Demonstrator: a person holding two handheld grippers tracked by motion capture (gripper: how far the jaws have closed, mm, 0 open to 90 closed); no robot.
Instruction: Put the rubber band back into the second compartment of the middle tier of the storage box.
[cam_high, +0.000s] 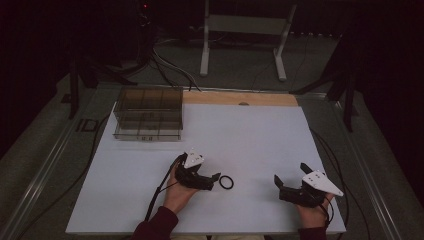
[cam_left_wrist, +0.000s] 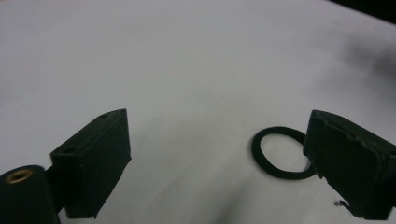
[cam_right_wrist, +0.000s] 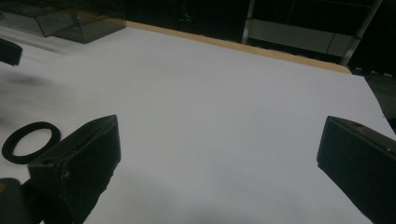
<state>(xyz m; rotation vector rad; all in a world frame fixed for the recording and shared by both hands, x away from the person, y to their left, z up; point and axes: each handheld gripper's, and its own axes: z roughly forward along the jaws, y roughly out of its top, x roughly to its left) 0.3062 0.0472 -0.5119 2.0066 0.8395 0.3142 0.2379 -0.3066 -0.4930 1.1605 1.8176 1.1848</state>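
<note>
- In the left gripper view, the black ring (cam_left_wrist: 280, 154) lies with its 3 o'clock edge hidden behind the left tool's (cam_left_wrist: 219, 163) right-hand jaw; whether they touch cannot be told.
- At 1 o'clock in that view, a dark blurred smudge (cam_left_wrist: 373, 56) is too soft to identify.
- In the right gripper view, the clear box (cam_right_wrist: 60, 18) at 11 o'clock is cut by the top edge.
- In the high view, the box's contents are too dim to tell.

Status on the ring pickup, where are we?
Done: nothing placed that shows; the black ring lies flat on the white table. In hand: the left tongs are open beside the ring, not gripping. The right tongs are open, holding nothing. Left: grasp, lift, possibly carry to the clear box.
</note>
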